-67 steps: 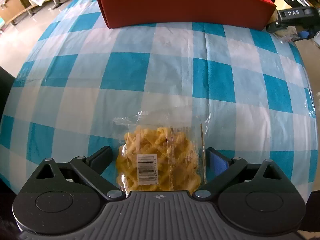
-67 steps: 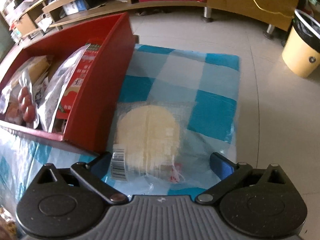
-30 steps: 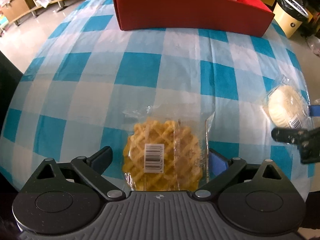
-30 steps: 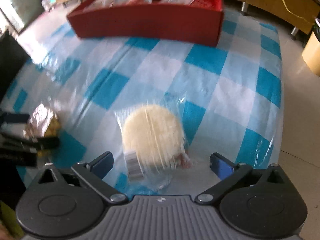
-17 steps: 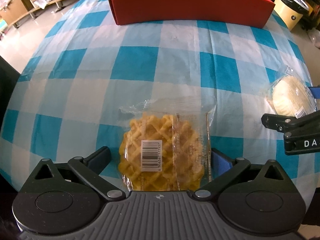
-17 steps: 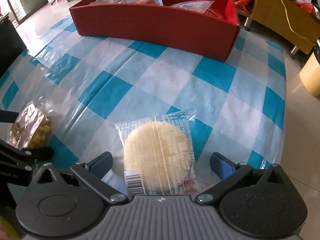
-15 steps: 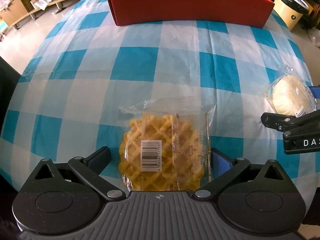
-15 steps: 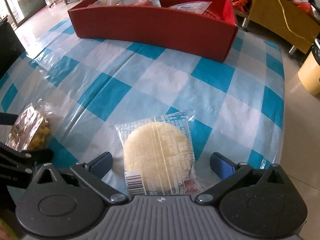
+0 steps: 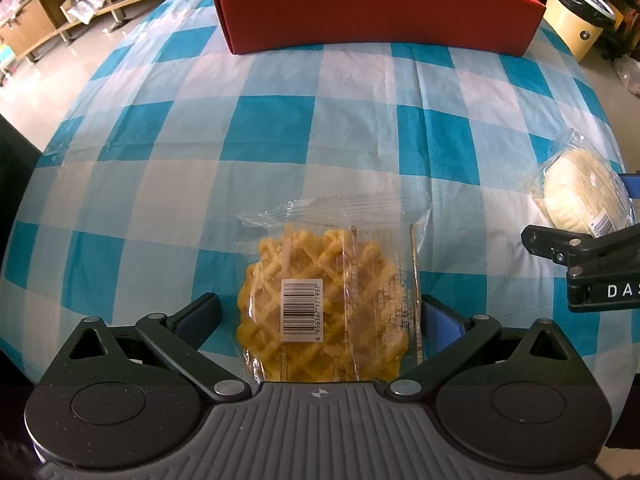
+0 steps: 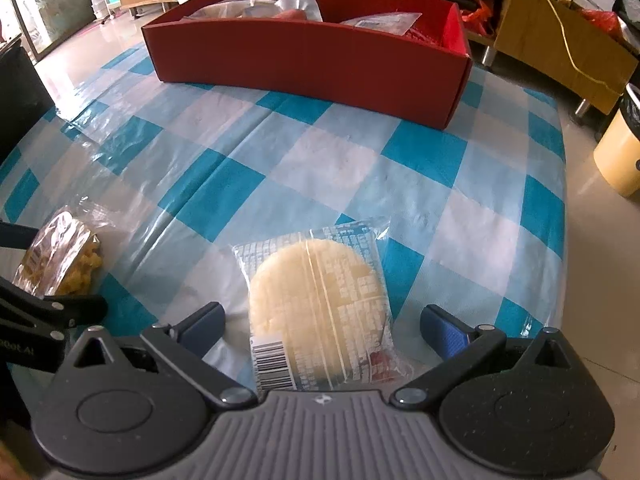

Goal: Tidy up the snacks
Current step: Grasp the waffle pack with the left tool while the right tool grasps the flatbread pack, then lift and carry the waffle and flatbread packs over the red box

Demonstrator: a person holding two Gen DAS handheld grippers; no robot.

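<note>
A clear pack with a yellow waffle (image 9: 328, 300) lies on the checked tablecloth between the fingers of my left gripper (image 9: 320, 316), which is open; its right pad sits close to the wrapper's edge. A pack with a round pale cake (image 10: 320, 300) lies between the spread fingers of my right gripper (image 10: 326, 324), also open. Each view shows the other side: the cake pack (image 9: 584, 196) and right gripper (image 9: 584, 248) at far right, the waffle pack (image 10: 60, 260) and left gripper (image 10: 40, 312) at far left. A red box (image 9: 380, 12) (image 10: 308, 52) holding several packs stands at the table's far side.
A yellow bin (image 9: 576, 28) (image 10: 620, 152) stands on the floor past the table's right edge. Wooden shelves (image 9: 60, 8) and a wooden cabinet (image 10: 560, 28) line the room behind. The blue-and-white tablecloth (image 9: 280, 128) stretches between the packs and the box.
Over two seconds the right gripper's view went from beside the box's right end to the table's near right, the cake pack staying between its fingers. In the last half second almost nothing moved.
</note>
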